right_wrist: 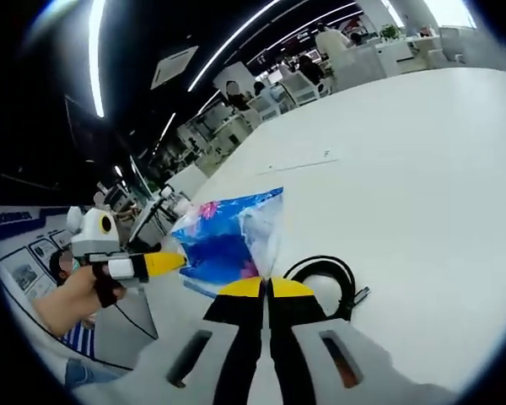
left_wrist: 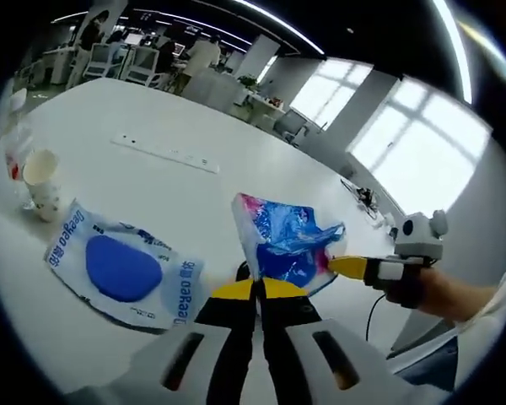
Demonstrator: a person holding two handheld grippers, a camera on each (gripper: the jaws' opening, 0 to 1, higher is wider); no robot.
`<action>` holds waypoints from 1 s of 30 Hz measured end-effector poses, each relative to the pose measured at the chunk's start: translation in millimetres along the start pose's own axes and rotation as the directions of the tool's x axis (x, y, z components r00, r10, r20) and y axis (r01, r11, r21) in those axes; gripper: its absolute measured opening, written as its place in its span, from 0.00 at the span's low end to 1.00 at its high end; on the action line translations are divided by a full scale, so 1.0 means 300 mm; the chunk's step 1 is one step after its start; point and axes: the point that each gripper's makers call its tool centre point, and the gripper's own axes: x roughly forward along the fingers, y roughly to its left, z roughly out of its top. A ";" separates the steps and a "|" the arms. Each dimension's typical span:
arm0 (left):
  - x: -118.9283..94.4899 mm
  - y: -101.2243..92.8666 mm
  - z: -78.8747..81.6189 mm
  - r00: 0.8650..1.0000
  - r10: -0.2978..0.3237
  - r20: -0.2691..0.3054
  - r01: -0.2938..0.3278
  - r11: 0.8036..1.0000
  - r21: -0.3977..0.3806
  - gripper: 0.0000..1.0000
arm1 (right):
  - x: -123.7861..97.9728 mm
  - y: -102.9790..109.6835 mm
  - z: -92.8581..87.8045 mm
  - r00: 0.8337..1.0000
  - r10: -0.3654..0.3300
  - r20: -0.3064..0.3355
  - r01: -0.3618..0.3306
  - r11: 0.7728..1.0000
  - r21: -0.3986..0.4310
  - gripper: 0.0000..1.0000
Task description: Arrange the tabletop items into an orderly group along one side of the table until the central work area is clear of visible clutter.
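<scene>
Left gripper (left_wrist: 257, 285): fingers pressed together, pinching the near lower edge of a blue-and-pink plastic bag (left_wrist: 282, 240). Bag held up off the white counter (left_wrist: 152, 126), crumpled, translucent at its upper corner.

Right gripper (right_wrist: 266, 287): fingers likewise closed, clamped on the opposite edge of the same bag (right_wrist: 228, 236). In the left gripper view the right gripper enters from the right, yellow tip meeting the bag's right edge, with the person's hand (left_wrist: 422, 287) behind it. In the right gripper view the left gripper comes in from the left, its yellow tip at the bag's left edge, with the person's hand (right_wrist: 76, 295) gripping it. Bag stretched between the two.

Beyond the fingers, left gripper view: a flat white packet (left_wrist: 122, 266) with a large blue oval and blue lettering lies on the counter, left of the bag. Further left, a paper cup (left_wrist: 42, 181) stands upright near the counter edge. A long white power strip (left_wrist: 164, 153) lies further back, mid-counter.

Right gripper view: a coiled black cable (right_wrist: 329, 278) lies on the counter just right of the fingers, near the bag.

Background: office chairs, desks, seated people, ceiling light strips, bright windows.
</scene>
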 end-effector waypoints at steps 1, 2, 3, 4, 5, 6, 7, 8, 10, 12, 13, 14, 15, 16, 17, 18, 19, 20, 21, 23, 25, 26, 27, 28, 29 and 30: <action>0.009 -0.001 0.003 1.000 0.000 -0.003 0.000 1.000 0.008 0.00 | 0.002 -0.012 0.004 1.000 -0.008 -0.001 0.008 1.000 -0.006 0.00; 0.020 -0.003 0.005 1.000 0.001 -0.009 -0.001 1.000 0.020 0.00 | 0.005 -0.021 0.007 1.000 -0.014 -0.003 0.014 1.000 -0.011 0.00; 0.030 -0.003 0.007 1.000 0.002 -0.014 -0.002 1.000 0.030 0.00 | 0.008 -0.034 0.011 1.000 -0.022 -0.005 0.022 1.000 -0.016 0.00; 0.045 -0.006 0.011 1.000 0.002 -0.022 -0.001 0.999 0.042 0.00 | 0.010 -0.043 0.015 1.000 -0.028 -0.007 0.028 0.999 -0.020 0.00; 0.055 -0.006 0.015 1.000 0.002 -0.026 -0.001 0.999 0.045 0.00 | 0.013 -0.054 0.020 0.999 -0.035 -0.009 0.035 0.999 -0.024 0.00; 0.066 -0.007 0.019 1.000 0.002 -0.029 -0.001 0.999 0.050 0.00 | 0.014 -0.058 0.022 0.999 -0.037 -0.009 0.037 0.999 -0.025 0.00; 0.082 -0.005 0.027 0.999 0.001 -0.034 0.001 0.998 0.057 0.00 | 0.016 -0.071 0.029 0.999 -0.044 -0.008 0.044 0.999 -0.023 0.00; 0.094 -0.003 0.032 0.999 -0.001 -0.038 0.003 0.998 0.062 0.00 | 0.018 -0.080 0.034 0.999 -0.048 -0.009 0.048 0.999 -0.021 0.00; 0.120 -0.001 0.047 0.999 -0.006 -0.040 0.009 0.998 0.064 0.00 | 0.027 -0.104 0.043 0.998 -0.061 -0.008 0.061 0.998 -0.015 0.00; 0.149 0.005 0.062 0.999 -0.008 -0.039 0.011 0.998 0.062 0.00 | 0.038 -0.126 0.054 0.997 -0.072 -0.009 0.072 0.997 -0.012 0.00; 0.166 0.007 0.069 0.999 -0.008 -0.040 0.011 0.998 0.066 0.00 | 0.046 -0.137 0.061 0.997 -0.079 -0.009 0.078 0.997 -0.017 0.00; 0.177 0.009 0.074 0.999 -0.008 -0.042 0.011 0.998 0.068 0.00 | 0.051 -0.146 0.065 0.996 -0.083 -0.009 0.083 0.996 -0.022 0.00; 0.187 0.010 0.077 0.999 -0.007 -0.044 0.010 0.997 0.071 0.00 | 0.058 -0.158 0.072 0.996 -0.091 -0.009 0.090 0.995 -0.032 0.00; 0.198 0.010 0.080 0.999 -0.007 -0.047 0.010 0.997 0.074 0.00 | 0.060 -0.163 0.073 0.996 -0.093 -0.009 0.093 0.995 -0.035 0.00; 0.214 0.012 0.081 0.998 -0.005 -0.056 0.009 0.996 0.084 0.00 | 0.068 -0.176 0.079 0.995 -0.102 -0.009 0.101 0.994 -0.042 0.00; 0.223 0.013 0.081 0.998 -0.004 -0.062 0.010 0.996 0.088 0.00 | 0.076 -0.193 0.084 0.994 -0.112 -0.010 0.111 0.993 -0.042 0.00; 0.243 0.018 0.084 0.998 -0.004 -0.069 0.010 0.996 0.094 0.00 | 0.083 -0.204 0.085 0.993 -0.119 -0.012 0.118 0.992 -0.040 0.00; 0.258 0.024 0.087 0.997 -0.002 -0.072 0.010 0.995 0.102 0.00 | 0.094 -0.225 0.088 0.991 -0.132 -0.014 0.131 0.991 -0.038 0.00; 0.275 0.026 0.088 0.997 0.003 -0.079 0.007 0.993 0.118 0.00 | 0.101 -0.236 0.090 0.990 -0.139 -0.016 0.138 0.990 -0.037 0.00; 0.307 0.038 0.091 0.996 0.012 -0.084 -0.001 0.991 0.130 0.00 | 0.118 -0.259 0.095 0.987 -0.158 -0.021 0.157 0.987 -0.042 0.00; 0.339 0.054 0.095 0.996 0.024 -0.090 -0.011 0.990 0.139 0.00 | 0.136 -0.281 0.099 0.984 -0.175 -0.027 0.173 0.983 -0.058 0.00; 0.351 0.059 0.095 0.995 0.028 -0.094 -0.014 0.989 0.146 0.00 | 0.139 -0.286 0.100 0.983 -0.179 -0.029 0.177 0.982 -0.062 0.00; 0.369 0.068 0.091 0.994 0.035 -0.104 -0.019 0.987 0.158 0.00 | 0.148 -0.301 0.101 0.981 -0.191 -0.032 0.188 0.979 -0.073 0.00; 0.374 0.071 0.090 0.994 0.038 -0.106 -0.021 0.987 0.161 0.00 | 0.154 -0.309 0.100 0.980 -0.195 -0.034 0.192 0.979 -0.075 0.00; 0.387 0.074 0.085 0.993 0.044 -0.113 -0.026 0.986 0.163 0.00 | 0.163 -0.323 0.097 0.979 -0.200 -0.039 0.197 0.978 -0.074 0.00; 0.395 0.074 0.080 0.992 0.049 -0.119 -0.029 0.986 0.166 0.00 | 0.169 -0.334 0.094 0.978 -0.206 -0.043 0.202 0.977 -0.074 0.00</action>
